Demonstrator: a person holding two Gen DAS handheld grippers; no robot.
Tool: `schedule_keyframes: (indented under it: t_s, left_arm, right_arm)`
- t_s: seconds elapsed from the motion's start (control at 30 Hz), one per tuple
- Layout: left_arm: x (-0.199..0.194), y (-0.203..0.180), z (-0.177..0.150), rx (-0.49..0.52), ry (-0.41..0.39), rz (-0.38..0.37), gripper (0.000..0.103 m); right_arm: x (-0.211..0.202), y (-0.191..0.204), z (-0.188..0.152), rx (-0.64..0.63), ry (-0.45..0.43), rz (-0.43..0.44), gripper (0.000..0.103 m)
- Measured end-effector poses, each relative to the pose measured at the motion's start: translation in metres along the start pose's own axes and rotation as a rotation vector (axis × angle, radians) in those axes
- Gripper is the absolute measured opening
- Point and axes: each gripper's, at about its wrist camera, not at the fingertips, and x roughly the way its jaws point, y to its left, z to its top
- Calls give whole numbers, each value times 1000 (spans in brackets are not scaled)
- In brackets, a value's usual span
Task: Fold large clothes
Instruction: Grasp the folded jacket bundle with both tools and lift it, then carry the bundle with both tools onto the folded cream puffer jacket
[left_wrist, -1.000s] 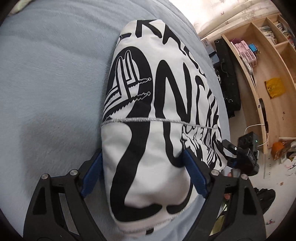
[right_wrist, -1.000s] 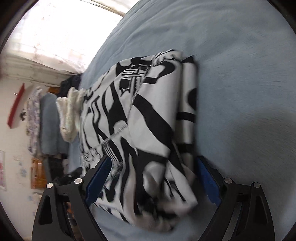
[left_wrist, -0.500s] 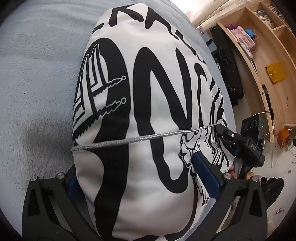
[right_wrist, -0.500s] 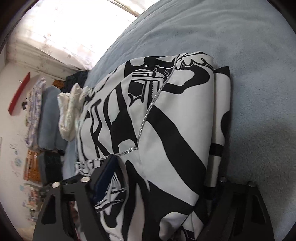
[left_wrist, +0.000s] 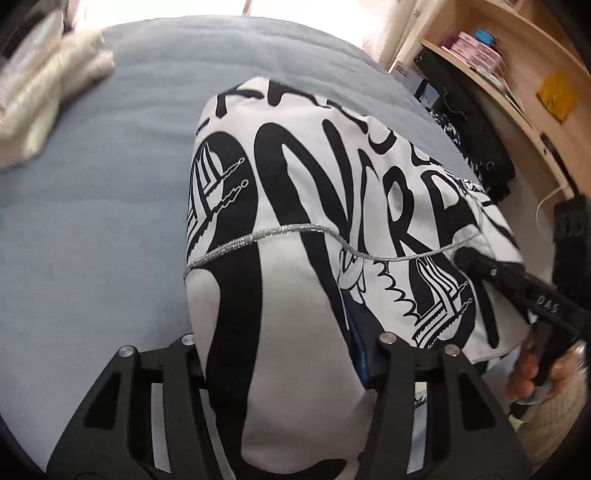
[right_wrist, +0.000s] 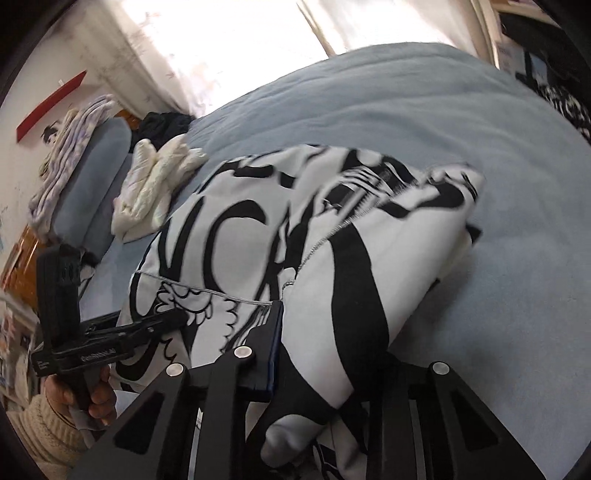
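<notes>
So the left gripper (left_wrist: 280, 354) has a thick bunch of the black-and-white printed garment (left_wrist: 332, 236) pinched between its two fingers, cloth bulging up over the near end, and the right gripper (right_wrist: 325, 350) is clamped on another fat fold of the same garment (right_wrist: 332, 236) from the other side. From the left camera you can see the right tool poking in against the garment's right edge, with the person's hand (left_wrist: 532, 373) wrapped round its handle. From the right camera it's the mirror of that, with a hand in a cream knit cuff (right_wrist: 85, 398) holding the left tool. The garment is folded into a chunky bundle with a silvery stitched seam (left_wrist: 295, 230) running across it, and it sits on a pale blue bedspread (left_wrist: 92, 221), near edge lifted in the two grips. Further out there's a rumpled cream garment (right_wrist: 155, 181) lying on the bed beyond it, a blue cushion (right_wrist: 92, 177) with a patterned blanket draped on it, bright curtains (right_wrist: 229, 48) at the window, and wooden shelves (left_wrist: 517, 74) with small boxes off to the side.
</notes>
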Motion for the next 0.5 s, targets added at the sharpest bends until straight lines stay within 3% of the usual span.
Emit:
schedule_keyframes:
  t_s: [0.17,0.33,0.5]
  left_arm:
    - [-35,8,-5,8,-9,17,47]
    - [-82,27,-11,-18,-37,30,47]
    - [-160,72,-14,-58,-102,48,47]
  right_arm:
    - [-10,48,-10,-23,-3,34,22]
    - [-26,105,-40,-81,2,77,22]
    - [-51,156,-70,-163,-27,142,22]
